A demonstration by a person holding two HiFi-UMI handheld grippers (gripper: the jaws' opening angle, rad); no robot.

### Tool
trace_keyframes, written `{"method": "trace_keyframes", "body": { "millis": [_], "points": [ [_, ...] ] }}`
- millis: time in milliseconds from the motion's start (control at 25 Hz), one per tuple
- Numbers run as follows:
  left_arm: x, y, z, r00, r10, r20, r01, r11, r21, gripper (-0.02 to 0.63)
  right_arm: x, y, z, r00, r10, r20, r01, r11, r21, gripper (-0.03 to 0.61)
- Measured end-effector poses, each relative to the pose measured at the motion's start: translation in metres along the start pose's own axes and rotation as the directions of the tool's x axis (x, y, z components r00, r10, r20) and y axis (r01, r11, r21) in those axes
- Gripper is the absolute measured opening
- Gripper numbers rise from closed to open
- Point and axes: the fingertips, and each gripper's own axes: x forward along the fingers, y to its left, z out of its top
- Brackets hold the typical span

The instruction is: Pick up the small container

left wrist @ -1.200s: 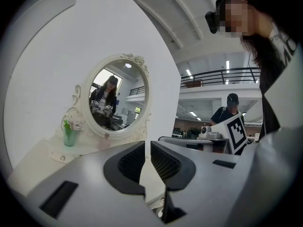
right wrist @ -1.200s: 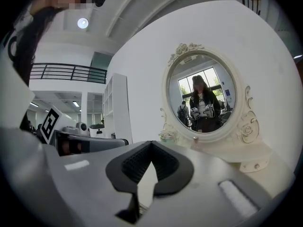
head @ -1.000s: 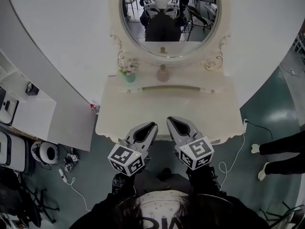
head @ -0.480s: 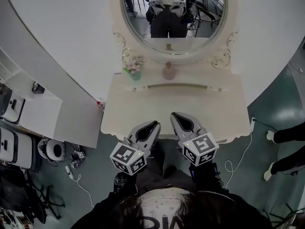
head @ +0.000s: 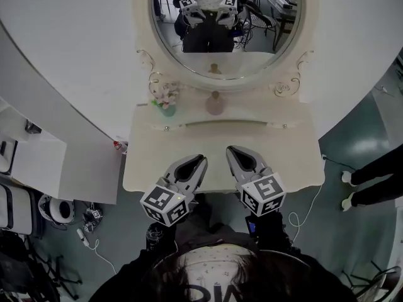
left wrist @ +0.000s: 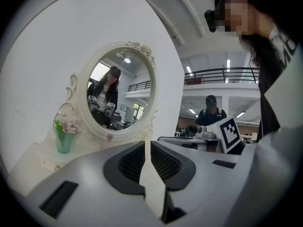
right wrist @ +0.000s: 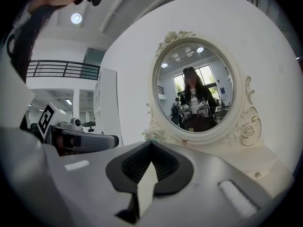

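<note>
The small container [head: 215, 103], a pinkish round jar with a knob lid, stands at the back middle of the cream dressing table [head: 289, 162], just under the oval mirror [head: 223, 24]. My left gripper [head: 197, 162] and right gripper [head: 233, 151] hover side by side over the table's front edge, well short of the container. Both are shut with nothing between the jaws. The left gripper view shows its closed jaws [left wrist: 147, 144] pointing toward the mirror [left wrist: 118, 93]. In the right gripper view the closed jaws [right wrist: 151, 144] hide most of the container.
A green vase with flowers [head: 167, 99] stands left of the container, also in the left gripper view as the vase [left wrist: 64, 137]. White shelving [head: 38, 156] stands left of the table. A cable [head: 308, 203] trails on the floor at right, near a person's legs [head: 378, 175].
The head view has swung a little, first right, then back left. Both grippers stay shut over the table's front edge, hardly moved relative to it.
</note>
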Motion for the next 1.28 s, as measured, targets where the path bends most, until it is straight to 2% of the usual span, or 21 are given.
{"method": "trace_keyframes", "body": {
  "millis": [320,720,1280],
  "points": [
    [0.021,0.049,0.017,0.999,-0.039,-0.020,0.039,0.999,0.002,0.021,0.052,-0.020,0.001,0.998,-0.052,-0.036,0.051,0.999,-0.018,0.006],
    [0.040,0.089,0.026,0.993,-0.096,-0.063,0.098,0.995,0.028,0.021,0.102,-0.045,-0.006,0.990,-0.120,-0.077,0.119,0.993,-0.021,0.006],
    [0.052,0.128,0.014,0.983,-0.138,-0.124,0.140,0.990,0.004,0.021,0.154,-0.099,-0.040,0.955,-0.217,-0.203,0.198,0.974,-0.107,0.014]
  ]
}}
